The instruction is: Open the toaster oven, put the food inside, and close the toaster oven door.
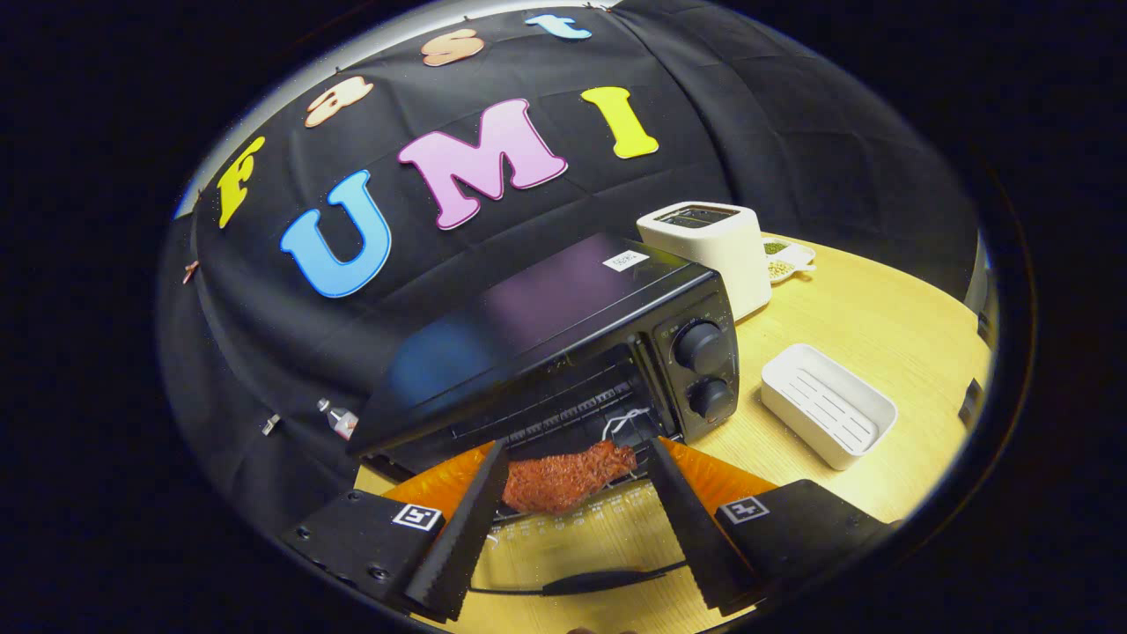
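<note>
The hand-held gripper (577, 480) is spread wide, its two black ribbed fingers (458, 537) angled apart, with orange panels at their bases. Between the fingertips lies the food (568, 478), a reddish-brown, rough-textured piece shaped like a drumstick. Its left end meets the left fingertip; its narrower right end stops a little short of the right finger, so a two-sided grip cannot be confirmed. The food sits at the mouth of the toaster oven (563, 326), a black appliance standing on the pale wooden tabletop (880, 299). The oven door (572, 546) is down, lying flat toward the fingers; through its glass the wood grain shows, and its dark handle bar (585, 582) runs across between the finger bases. Inside the cavity the wire rack (563, 414) is visible just beyond the food. Two round black knobs (700, 345) sit one above the other on the oven's right-hand panel, and a small white sticker lies on its top. Behind the oven's right rear corner stands a cream-coloured toaster (713, 246) with an open slot on top. Just beyond the toaster is a small white dish (786, 258) with greenish contents, too small to identify. To the right of the oven, apart from it, rests a white rectangular ribbed tray (828, 405).
</note>
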Demonstrator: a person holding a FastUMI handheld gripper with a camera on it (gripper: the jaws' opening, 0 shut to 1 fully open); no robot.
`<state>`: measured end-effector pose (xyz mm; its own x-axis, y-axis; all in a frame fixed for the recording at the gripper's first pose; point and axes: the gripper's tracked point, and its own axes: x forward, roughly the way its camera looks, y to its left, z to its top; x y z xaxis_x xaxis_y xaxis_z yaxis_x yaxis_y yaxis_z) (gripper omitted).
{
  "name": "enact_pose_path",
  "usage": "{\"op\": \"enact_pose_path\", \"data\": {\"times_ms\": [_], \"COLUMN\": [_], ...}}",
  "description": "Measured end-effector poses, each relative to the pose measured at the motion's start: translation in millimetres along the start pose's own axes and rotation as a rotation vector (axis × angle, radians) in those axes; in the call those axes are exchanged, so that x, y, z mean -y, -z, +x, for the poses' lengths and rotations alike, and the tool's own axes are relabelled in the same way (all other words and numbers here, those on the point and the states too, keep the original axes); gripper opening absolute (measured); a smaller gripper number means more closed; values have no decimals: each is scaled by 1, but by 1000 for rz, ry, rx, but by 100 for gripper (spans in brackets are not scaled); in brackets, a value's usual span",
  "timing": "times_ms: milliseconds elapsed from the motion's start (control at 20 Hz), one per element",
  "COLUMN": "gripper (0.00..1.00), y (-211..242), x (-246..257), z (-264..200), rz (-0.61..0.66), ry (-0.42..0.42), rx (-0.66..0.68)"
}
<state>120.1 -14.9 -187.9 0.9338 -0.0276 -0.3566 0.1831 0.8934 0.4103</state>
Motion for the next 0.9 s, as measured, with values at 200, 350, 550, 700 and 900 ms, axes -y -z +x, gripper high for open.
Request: {"op": "enact_pose_path", "data": {"times_ms": [200, 350, 550, 700, 900], "gripper": [98, 99, 99, 99, 99], "y": [26, 55, 114, 164, 180], "x": [-2, -3, 10, 21, 20], "z": [-31, -52, -69, -77, -62], "rz": [-118, -213, -349, -393, -467], "ry": [-15, -29, -5, 35, 59], "rx": [-68, -127, -240, -367, -395]}}
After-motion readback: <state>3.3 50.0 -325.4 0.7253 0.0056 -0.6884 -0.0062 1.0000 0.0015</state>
